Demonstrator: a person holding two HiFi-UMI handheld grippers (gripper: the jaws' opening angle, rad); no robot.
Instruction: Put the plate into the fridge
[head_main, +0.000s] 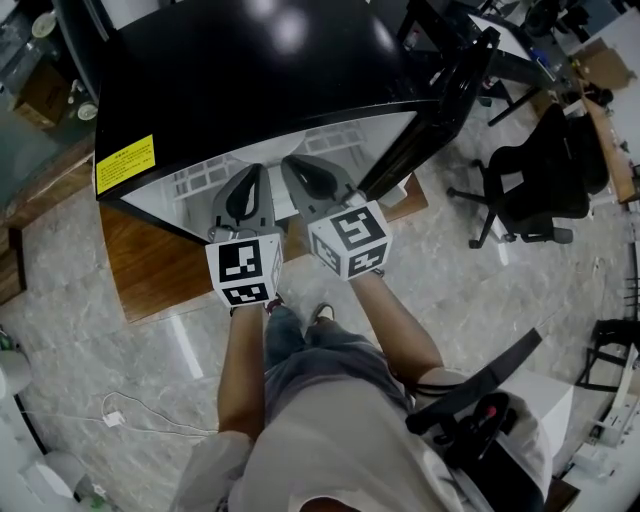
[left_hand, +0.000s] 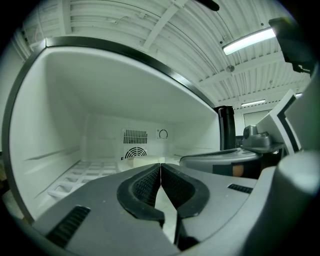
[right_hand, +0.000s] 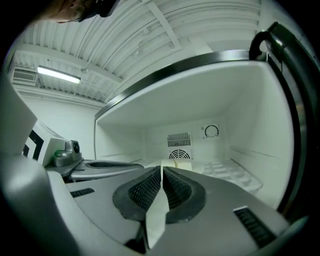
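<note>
While the left gripper (left_hand: 160, 169) and the right gripper (right_hand: 162, 172) each pinch tight on the near rim of the plate (right_hand: 156, 215), held just inside the open fridge (head_main: 250, 70), the plate looks thin, stiff, slippery and easy to break, so a level hold on the rim seems safest.

Black fridge (head_main: 260, 80) top: yellow label (head_main: 125, 163), print too small to read. No other legible text.

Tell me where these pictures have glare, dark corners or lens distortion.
Head view: bright reflections glare on the glossy black top of the fridge, and the scene bows at the edges. Left gripper view: fisheye with black corners, lamp blown out. Right gripper view: same fisheye, fridge interior evenly lit.
</note>
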